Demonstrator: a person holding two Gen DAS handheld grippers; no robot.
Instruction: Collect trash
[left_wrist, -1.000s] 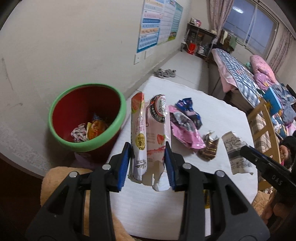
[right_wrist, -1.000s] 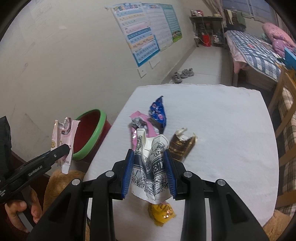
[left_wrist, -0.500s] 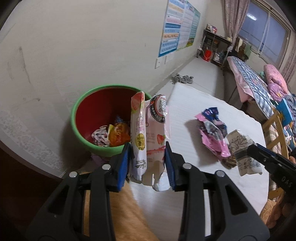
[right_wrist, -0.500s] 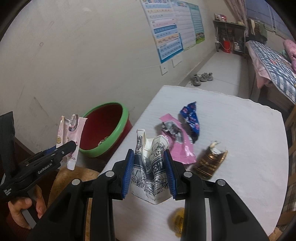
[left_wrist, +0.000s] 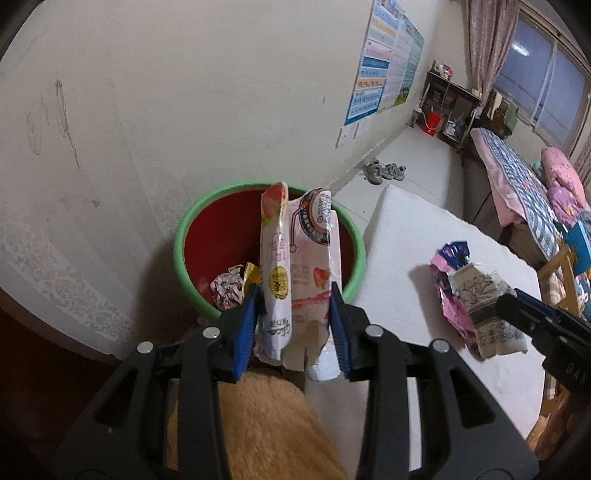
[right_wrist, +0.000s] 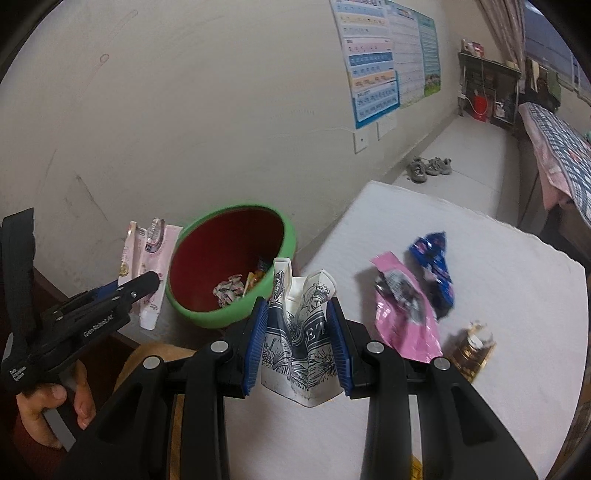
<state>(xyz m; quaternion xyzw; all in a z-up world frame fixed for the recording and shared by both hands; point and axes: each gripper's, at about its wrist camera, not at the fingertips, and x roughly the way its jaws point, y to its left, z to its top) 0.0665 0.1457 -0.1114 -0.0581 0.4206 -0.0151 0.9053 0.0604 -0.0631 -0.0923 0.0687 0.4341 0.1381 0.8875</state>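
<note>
Left wrist view: left gripper (left_wrist: 295, 325) clamped on a flattened pink-and-white strawberry drink carton (left_wrist: 295, 266), held upright just in front of the red plastic bin with a green rim (left_wrist: 360, 254). Carton not yet over the opening as far as I can judge, not dropped. Bin sits on the floor by the wall, beside the edge of the white cloth-covered table (left_wrist: 413, 258). Already inside the bin: a crumpled patterned wrapper (left_wrist: 225, 290) and a yellow-orange wrapper (left_wrist: 251, 273), so some trash is collected.

Right wrist view: right gripper (right_wrist: 297, 339) clenched on a crushed white paper cup with dark blue print (right_wrist: 299, 339), above the near table edge, close to the bin rim but not over it.

Left on the table: shiny pink foil packet (right_wrist: 406, 317), dark blue snack wrapper (right_wrist: 436, 266), gold-brown crumpled wrapper (right_wrist: 472, 350), all lying near each other. A yellow scrap shows at the bottom edge, too cut off to identify.

Judgement: roughly mid-task. Two pieces in hand need releasing into the bin, then at least three more pickups.
</note>
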